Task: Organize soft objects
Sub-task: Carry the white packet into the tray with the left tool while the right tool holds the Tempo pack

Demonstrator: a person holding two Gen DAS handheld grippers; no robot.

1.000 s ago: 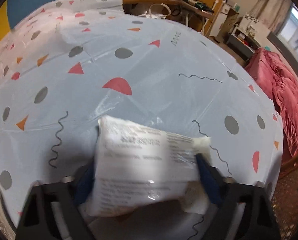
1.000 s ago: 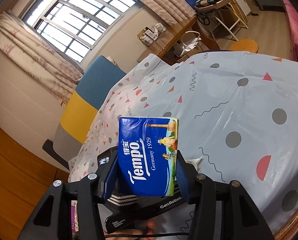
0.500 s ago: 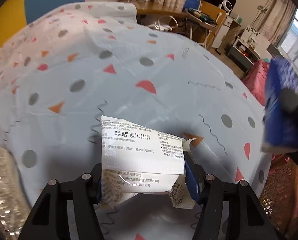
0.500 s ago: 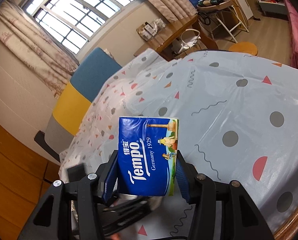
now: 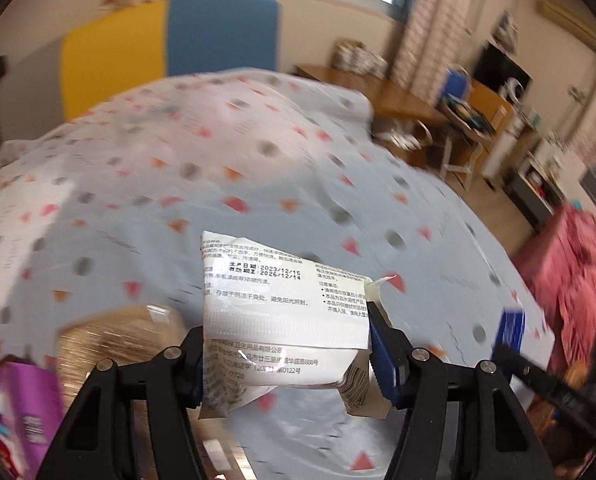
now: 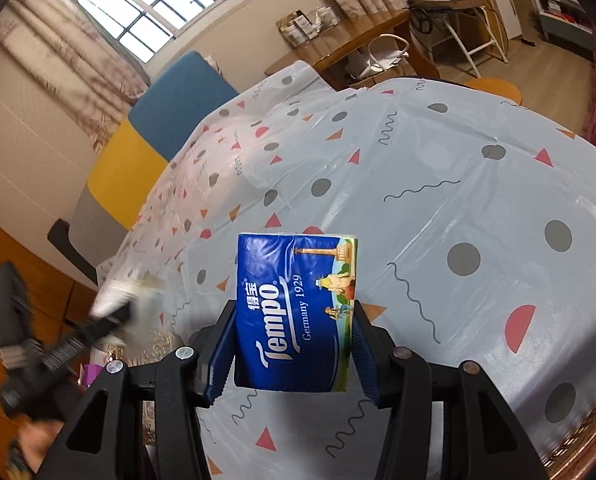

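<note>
Both grippers are loaded: the left gripper (image 5: 287, 350) is clamped on a white wipes packet (image 5: 283, 316), the right gripper (image 6: 295, 346) on a blue Tempo tissue pack (image 6: 295, 312), each carried in the air above the patterned tablecloth (image 6: 438, 208). Largest first, the cloth-covered table lies bare beneath; a clear bag (image 5: 109, 336) sits at its near left edge with a purple package (image 5: 21, 416) beside it. The risk, I judge, is the crinkled packet: it hangs askew with one corner drooping below the pads, and its slick film could slide out during a quick swing. The left tool tilts steeply down; the right points down, level across.
</note>
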